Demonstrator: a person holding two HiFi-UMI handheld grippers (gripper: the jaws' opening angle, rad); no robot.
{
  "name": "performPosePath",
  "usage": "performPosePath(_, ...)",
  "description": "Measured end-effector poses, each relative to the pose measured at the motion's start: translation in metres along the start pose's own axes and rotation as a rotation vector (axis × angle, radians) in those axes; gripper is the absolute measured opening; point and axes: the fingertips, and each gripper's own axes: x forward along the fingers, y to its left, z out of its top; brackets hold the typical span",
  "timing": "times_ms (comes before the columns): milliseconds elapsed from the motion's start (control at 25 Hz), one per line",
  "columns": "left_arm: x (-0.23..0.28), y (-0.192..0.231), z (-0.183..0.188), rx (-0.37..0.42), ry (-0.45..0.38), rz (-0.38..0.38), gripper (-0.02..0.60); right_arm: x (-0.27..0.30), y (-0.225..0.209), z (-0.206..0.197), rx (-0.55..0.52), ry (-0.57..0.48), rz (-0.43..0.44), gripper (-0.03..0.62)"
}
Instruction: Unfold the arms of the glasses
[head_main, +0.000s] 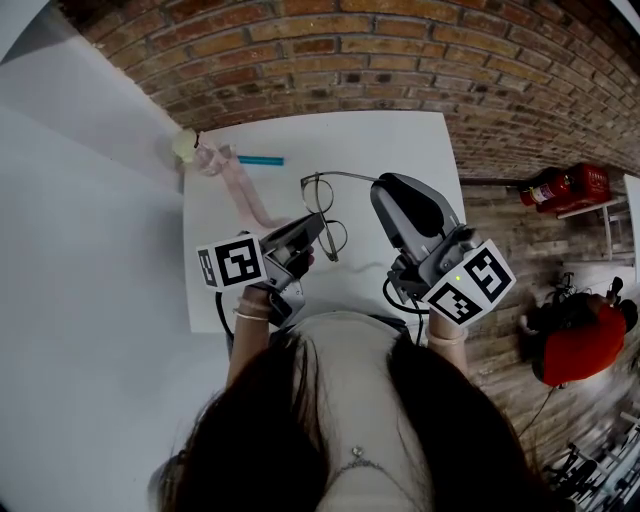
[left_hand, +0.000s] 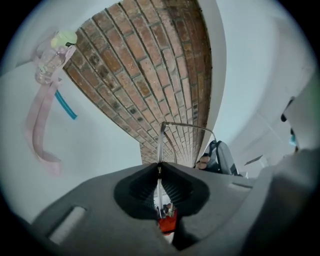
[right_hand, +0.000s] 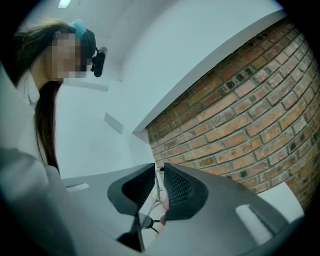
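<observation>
Head view: a white tabletop (head_main: 400, 140) against a red brick wall (head_main: 400, 50); thin wire-framed glasses (head_main: 318, 195) held above it. Left gripper view: the left gripper (left_hand: 160, 167) clamps the frame tight. Right gripper view: the right gripper (right_hand: 158, 172), jaws slightly apart, one glasses arm between them

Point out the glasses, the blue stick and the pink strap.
glasses (head_main: 318, 195), head view, far lens.
blue stick (head_main: 262, 160), head view, mid-length.
pink strap (head_main: 240, 188), head view, middle of the band.
</observation>
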Motion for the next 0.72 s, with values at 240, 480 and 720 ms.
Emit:
performPosePath(240,-0.001,0.001,0.002,-0.008,-0.018,-0.006,0.021,-0.004,-0.004,0.003,-0.001,-0.019,-0.020,0.049)
performPosePath(480,-0.010,0.008,0.008,-0.016,-0.045,0.043,0.021,-0.007,-0.008,0.003,0.005,-0.024,-0.036,0.050)
performPosePath(720,-0.009,0.001,0.014,-0.001,-0.078,0.006,0.021,-0.002,-0.004,-0.009,0.020,0.008,-0.024,0.052)
